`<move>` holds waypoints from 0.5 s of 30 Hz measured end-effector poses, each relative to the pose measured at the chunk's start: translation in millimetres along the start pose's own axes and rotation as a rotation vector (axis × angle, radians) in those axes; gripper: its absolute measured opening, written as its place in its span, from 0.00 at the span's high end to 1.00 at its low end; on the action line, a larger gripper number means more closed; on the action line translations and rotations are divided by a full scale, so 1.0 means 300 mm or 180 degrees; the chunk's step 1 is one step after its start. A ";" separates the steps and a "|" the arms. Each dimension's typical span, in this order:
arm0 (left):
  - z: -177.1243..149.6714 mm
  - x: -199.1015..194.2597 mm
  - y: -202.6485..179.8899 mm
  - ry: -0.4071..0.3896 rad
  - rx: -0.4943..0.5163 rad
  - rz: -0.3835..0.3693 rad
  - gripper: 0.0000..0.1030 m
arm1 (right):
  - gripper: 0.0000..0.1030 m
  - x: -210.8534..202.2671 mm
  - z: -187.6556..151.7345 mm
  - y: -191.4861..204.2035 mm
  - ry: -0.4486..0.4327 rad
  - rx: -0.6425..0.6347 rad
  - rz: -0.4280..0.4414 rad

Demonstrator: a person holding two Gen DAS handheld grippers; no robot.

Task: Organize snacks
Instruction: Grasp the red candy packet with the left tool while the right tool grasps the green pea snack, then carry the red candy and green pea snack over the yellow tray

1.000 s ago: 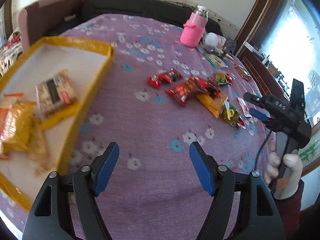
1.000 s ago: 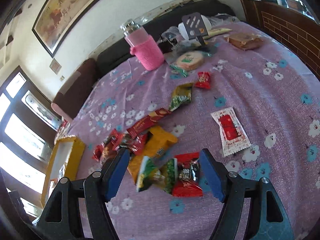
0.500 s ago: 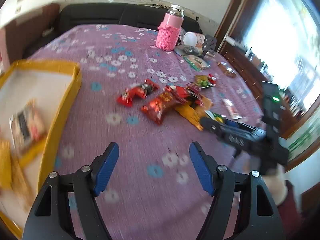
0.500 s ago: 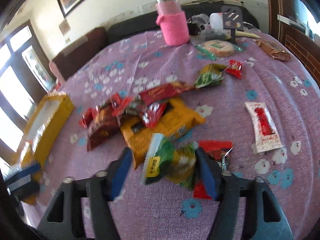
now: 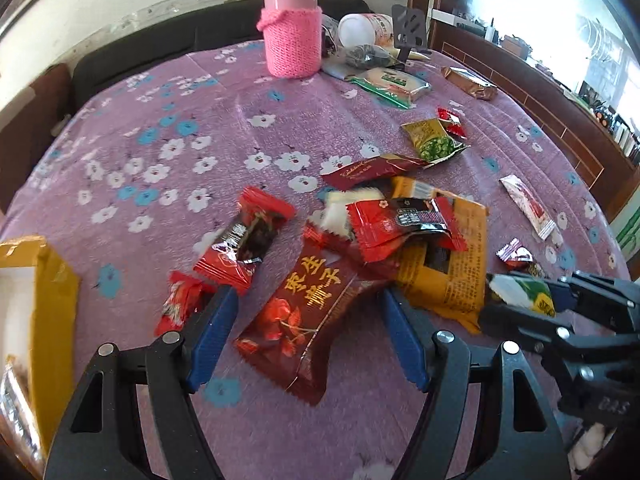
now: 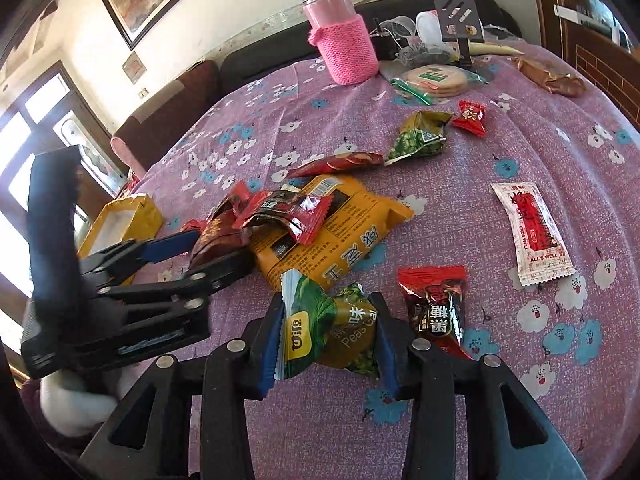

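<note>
A pile of snack packets lies on the purple flowered tablecloth point(image 5: 180, 120). My left gripper point(image 5: 308, 300) is open, its blue pads either side of a dark red packet point(image 5: 308, 320) at the near edge of the pile; a gap shows on both sides. In the right wrist view the left gripper point(image 6: 222, 246) reaches in from the left. My right gripper point(image 6: 326, 308) has its jaws closing on a green peas packet point(image 6: 332, 328), both pads against its sides. The left wrist view shows the right gripper point(image 5: 520, 296) with that packet. A yellow box point(image 5: 52, 288) stands at the left.
A big yellow packet point(image 6: 340, 232) and red wrappers point(image 6: 288, 212) fill the pile's middle. A red candy packet point(image 6: 436, 308) and a white sachet point(image 6: 532, 232) lie right of my right gripper. A pink-sleeved bottle point(image 5: 292, 36), biscuits point(image 6: 436, 78) and clutter stand at the far side.
My left gripper swept right from the yellow box to the snack pile, still open. My right gripper came down and its jaws closed in on the green peas packet.
</note>
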State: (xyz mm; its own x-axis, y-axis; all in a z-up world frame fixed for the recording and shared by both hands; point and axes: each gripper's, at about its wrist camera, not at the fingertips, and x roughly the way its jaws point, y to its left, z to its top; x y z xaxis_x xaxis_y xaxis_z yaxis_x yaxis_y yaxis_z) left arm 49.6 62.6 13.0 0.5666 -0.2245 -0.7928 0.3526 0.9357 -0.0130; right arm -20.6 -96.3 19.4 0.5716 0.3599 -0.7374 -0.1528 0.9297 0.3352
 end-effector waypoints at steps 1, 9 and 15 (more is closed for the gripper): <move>-0.001 0.004 0.003 0.0016 -0.0017 -0.0038 0.30 | 0.60 0.000 0.001 -0.001 0.0003 0.0011 0.0009; -0.036 -0.064 -0.043 -0.0154 0.0148 0.0242 0.71 | 0.60 -0.019 -0.001 -0.001 -0.0088 0.0030 -0.0017; -0.067 -0.182 -0.059 -0.0380 0.0104 0.0388 0.71 | 0.60 -0.047 -0.010 0.010 -0.0220 0.0001 -0.0069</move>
State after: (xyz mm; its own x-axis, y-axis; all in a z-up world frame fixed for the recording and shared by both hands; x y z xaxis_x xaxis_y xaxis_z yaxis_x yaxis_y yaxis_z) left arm -2.5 63.9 44.3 0.6904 -0.1426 -0.7092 0.2989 0.9490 0.1001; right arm -31.6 -98.5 29.0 0.6291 0.3333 -0.7022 -0.1396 0.9371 0.3198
